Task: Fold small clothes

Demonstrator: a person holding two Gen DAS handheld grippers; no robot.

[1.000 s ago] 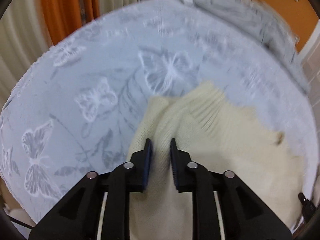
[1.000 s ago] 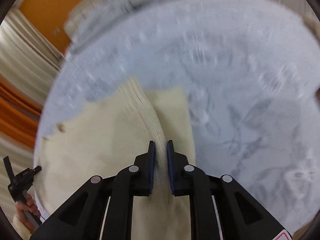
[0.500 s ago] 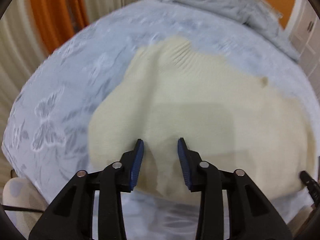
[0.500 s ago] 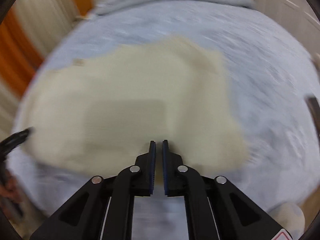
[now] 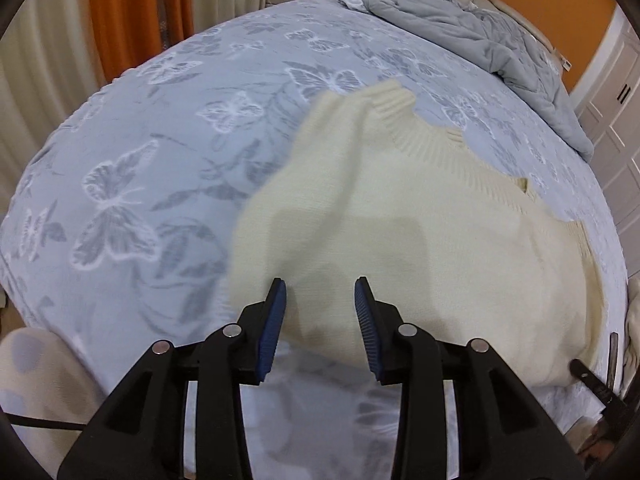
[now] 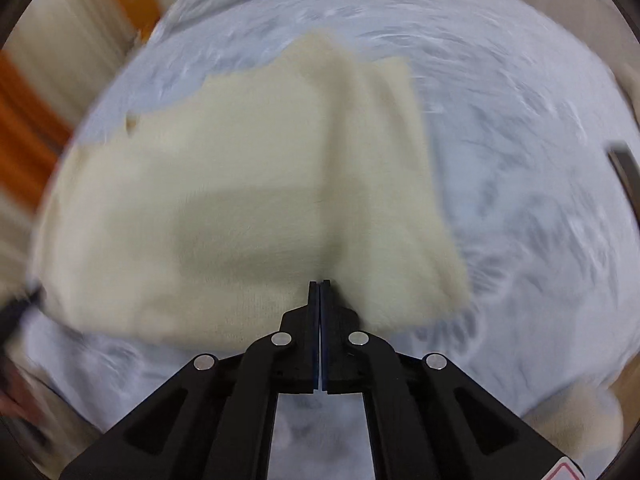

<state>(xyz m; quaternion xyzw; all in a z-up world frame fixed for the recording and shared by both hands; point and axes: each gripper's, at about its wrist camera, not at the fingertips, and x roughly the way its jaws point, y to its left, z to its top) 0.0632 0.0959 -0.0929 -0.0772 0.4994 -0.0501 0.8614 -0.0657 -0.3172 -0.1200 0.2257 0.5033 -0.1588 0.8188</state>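
Your sweater [image 5: 420, 216] is plain cream, with a ribbed band of the same cream along its far edge. Under it, your bed cover [image 5: 160, 128] is pale blue-grey, patterned with white butterflies and darker grey leaves. Your left tongs [image 5: 320, 312] are black with blue pads [image 5: 274, 320]. The quilt [image 5: 480, 36] beyond is plain grey; the curtain [image 5: 128, 12] is orange.

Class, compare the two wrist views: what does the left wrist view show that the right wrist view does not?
Left only: the open left hand-held gripper, the sweater's ribbed collar, sharp butterfly prints, orange curtain.

Right only: the shut right hand-held gripper at the sweater's near edge; whether it pinches fabric is unclear, everything motion-blurred.

Both: the cream sweater on the blue bedspread, and the grey duvet.
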